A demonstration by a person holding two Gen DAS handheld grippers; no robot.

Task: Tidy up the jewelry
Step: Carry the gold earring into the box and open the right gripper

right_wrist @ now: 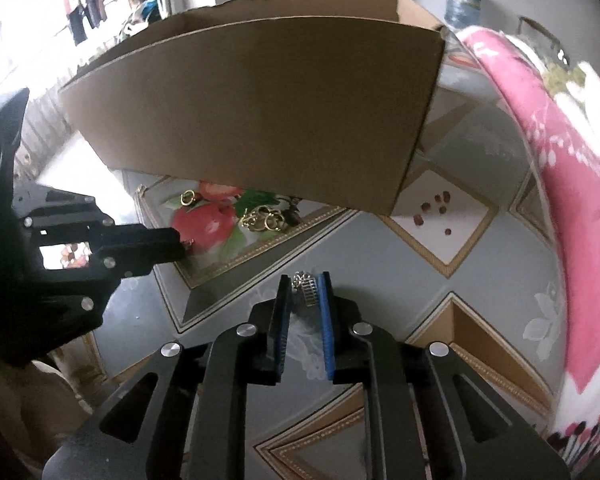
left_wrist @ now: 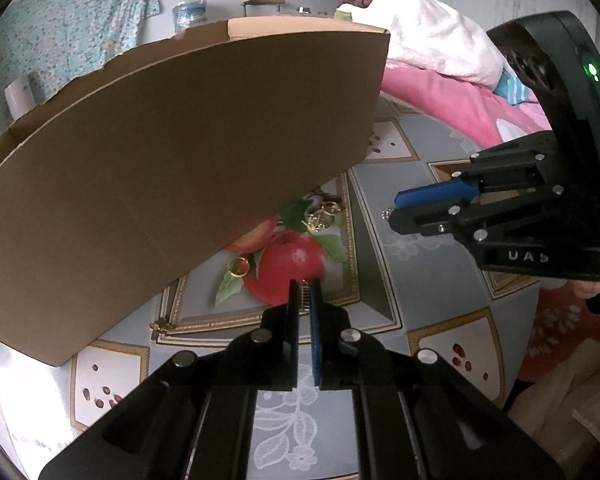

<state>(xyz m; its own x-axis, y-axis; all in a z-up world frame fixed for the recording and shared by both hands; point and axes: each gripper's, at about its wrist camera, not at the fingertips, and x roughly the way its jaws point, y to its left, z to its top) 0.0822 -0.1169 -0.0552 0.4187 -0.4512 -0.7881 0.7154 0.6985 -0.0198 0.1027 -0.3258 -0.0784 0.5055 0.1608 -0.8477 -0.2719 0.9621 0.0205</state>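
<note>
Gold rings lie heaped on the bench just before the cardboard box, presumably awaiting sorting, while the right gripper pinches a silver piece and the left gripper has its fingers together, seemingly empty.

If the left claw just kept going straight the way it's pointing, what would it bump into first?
Probably the tablecloth itself: the left gripper, shut, points down at the printed red apple. The loose gold ring lies off to one side, the cardboard box beyond. Depth is hard to judge.
</note>
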